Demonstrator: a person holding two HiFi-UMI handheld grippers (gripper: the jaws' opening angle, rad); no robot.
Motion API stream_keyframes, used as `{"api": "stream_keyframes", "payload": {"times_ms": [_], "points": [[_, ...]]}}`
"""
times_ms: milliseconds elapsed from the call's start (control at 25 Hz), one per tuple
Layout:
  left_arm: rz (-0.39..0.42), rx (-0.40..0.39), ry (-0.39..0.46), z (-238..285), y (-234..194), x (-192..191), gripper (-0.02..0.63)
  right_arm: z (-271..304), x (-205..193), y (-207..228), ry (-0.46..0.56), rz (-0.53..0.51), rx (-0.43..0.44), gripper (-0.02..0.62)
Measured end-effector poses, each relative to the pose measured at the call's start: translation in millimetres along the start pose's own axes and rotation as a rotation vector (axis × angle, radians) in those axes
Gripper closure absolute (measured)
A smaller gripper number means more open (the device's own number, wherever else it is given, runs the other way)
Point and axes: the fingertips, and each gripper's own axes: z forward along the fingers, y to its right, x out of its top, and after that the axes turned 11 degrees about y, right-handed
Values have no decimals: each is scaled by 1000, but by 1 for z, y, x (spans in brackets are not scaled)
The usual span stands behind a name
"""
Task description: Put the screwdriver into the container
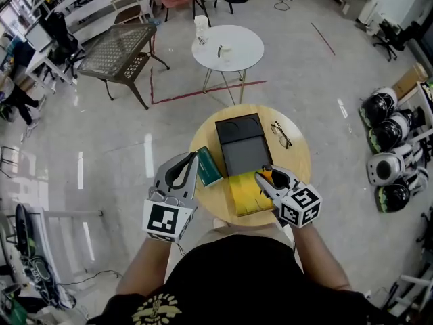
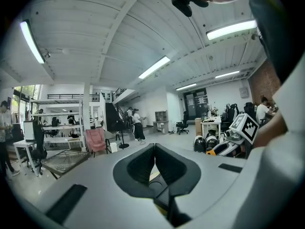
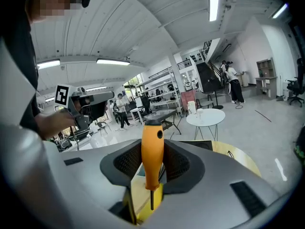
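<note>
An orange-handled screwdriver (image 3: 152,149) stands upright between the jaws of my right gripper (image 3: 152,162), handle up and thin shaft pointing down; the jaws are shut on the handle. In the head view this gripper (image 1: 268,177) hangs over the near right part of the round wooden table (image 1: 299,156), above a yellow box (image 1: 246,193), with a bit of the orange screwdriver (image 1: 268,175) showing. The black open container (image 1: 243,156) lies just beyond, at the table's middle, and shows ahead as the container (image 3: 202,145). My left gripper (image 1: 189,160) hovers at the table's near left, its jaws (image 2: 154,159) shut on nothing.
A green box (image 1: 208,166) lies left of the container, next to my left gripper. Glasses (image 1: 281,134) rest on the table's far right. A white round table (image 1: 228,47) and a metal mesh table (image 1: 122,49) stand farther off; helmets (image 1: 390,156) lie on the floor at right.
</note>
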Motion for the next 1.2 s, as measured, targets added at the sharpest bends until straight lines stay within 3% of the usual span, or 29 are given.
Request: {"api": "stream_keyframes", "payload": {"times_ms": [640, 1200], "points": [[7, 12, -8, -6, -2, 3, 588, 17, -77, 12, -144, 2, 10, 462], [17, -7, -38, -11, 3, -5, 588, 18, -140, 34, -243, 37, -34, 462]]}}
